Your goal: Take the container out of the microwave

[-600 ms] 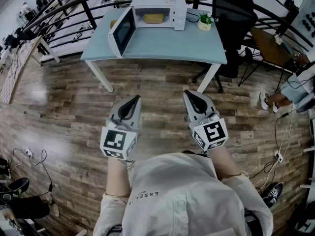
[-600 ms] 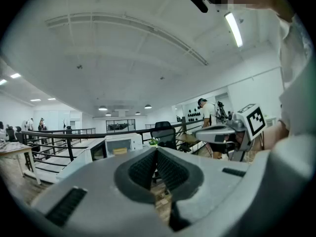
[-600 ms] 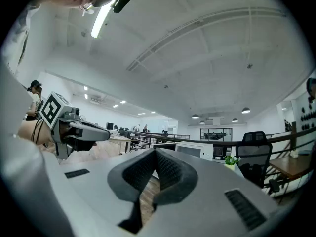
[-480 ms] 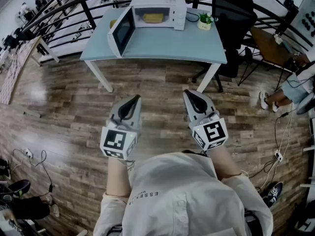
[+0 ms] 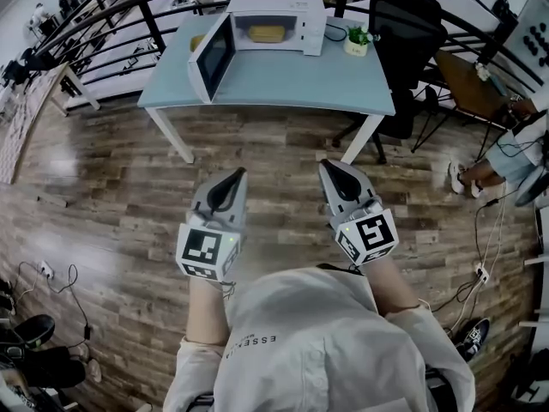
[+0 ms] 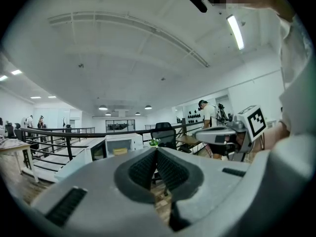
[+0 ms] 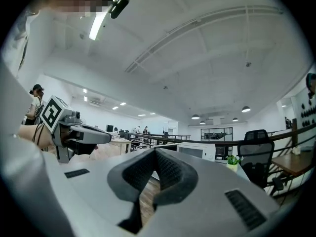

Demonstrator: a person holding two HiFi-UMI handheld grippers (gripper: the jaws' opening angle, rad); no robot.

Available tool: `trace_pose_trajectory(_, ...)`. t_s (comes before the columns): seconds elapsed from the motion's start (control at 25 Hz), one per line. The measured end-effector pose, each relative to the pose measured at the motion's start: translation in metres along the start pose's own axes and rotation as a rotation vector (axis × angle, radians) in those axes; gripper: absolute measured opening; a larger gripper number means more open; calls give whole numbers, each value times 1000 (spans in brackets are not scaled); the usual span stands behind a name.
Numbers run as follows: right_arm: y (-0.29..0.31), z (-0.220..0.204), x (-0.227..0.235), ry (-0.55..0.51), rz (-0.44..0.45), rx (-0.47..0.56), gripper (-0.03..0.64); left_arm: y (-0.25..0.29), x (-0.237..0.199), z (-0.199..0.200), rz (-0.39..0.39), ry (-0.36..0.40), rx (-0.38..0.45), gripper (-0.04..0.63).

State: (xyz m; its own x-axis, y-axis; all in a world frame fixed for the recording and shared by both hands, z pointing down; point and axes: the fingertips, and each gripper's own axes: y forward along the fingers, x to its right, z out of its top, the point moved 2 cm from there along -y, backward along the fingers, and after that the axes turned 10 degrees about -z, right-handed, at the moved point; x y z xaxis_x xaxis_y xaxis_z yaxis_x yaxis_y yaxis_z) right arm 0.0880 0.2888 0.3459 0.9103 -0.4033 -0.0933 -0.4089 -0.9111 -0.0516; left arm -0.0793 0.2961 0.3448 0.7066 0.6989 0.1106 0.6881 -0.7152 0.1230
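A white microwave (image 5: pixel 276 20) stands at the back of a light blue table (image 5: pixel 283 80), its door (image 5: pixel 212 57) swung open to the left. Inside it lies a yellow container (image 5: pixel 266 33). The microwave (image 6: pixel 121 144) and container (image 6: pixel 120 151) also show small in the left gripper view. Both grippers hang over the wooden floor, well short of the table. My left gripper (image 5: pixel 236 172) is shut and empty. My right gripper (image 5: pixel 326 163) is shut and empty too. In the right gripper view the microwave (image 7: pixel 197 152) shows beyond the closed jaws.
A small potted plant (image 5: pixel 357 38) stands on the table right of the microwave. A black office chair (image 5: pixel 407 33) is behind the table's right end. A person sits at the right edge (image 5: pixel 506 157). Black railings (image 5: pixel 103 24) run behind the table. Cables lie on the floor (image 5: pixel 60 273).
The view has shifted slightly; the table and microwave sit a touch higher in the head view. Both grippers stay shut and keep their places.
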Motion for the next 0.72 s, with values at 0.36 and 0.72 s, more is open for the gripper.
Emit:
trace_pose_trajectory(0.36,19,-13,0,-61,-1,-76,169,7,-5,-6,-13,-20,-12,2)
trace_pose_trajectory(0.72,64,-24,23,-47,19,-63,169,33,-36,-16,34,-33,-39,2)
